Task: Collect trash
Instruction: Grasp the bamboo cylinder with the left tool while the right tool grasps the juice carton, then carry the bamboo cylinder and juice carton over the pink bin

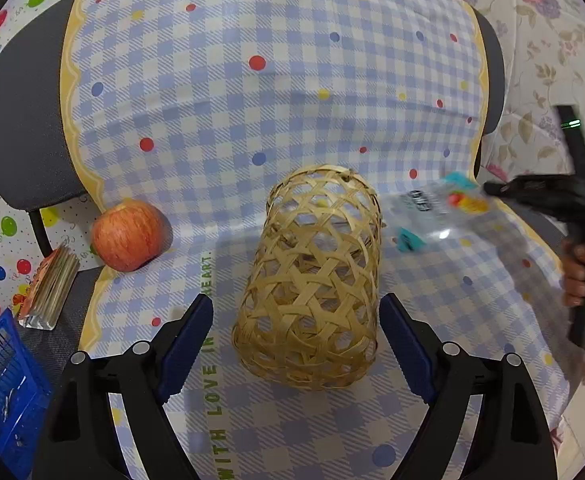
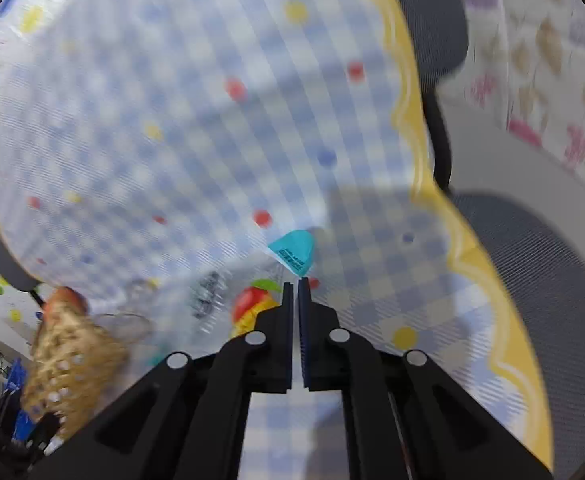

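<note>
Right gripper [image 2: 295, 282] is pinched tight on the clear plastic snack wrapper with teal corners [image 1: 432, 208], holding it just right of the woven bamboo basket [image 1: 312, 280], which lies on its side on the blue checked desk [image 1: 232, 100]. Left gripper [image 1: 296, 328] is wide open, its jaws either side of the basket, gripping nothing. Red apple [image 1: 127, 235] sits further left.

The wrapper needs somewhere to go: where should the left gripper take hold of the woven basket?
The woven basket lies on its side between the open left gripper fingers. Probably close across its near end, coming straight forward: the round woven wall there fits the gap.
</note>
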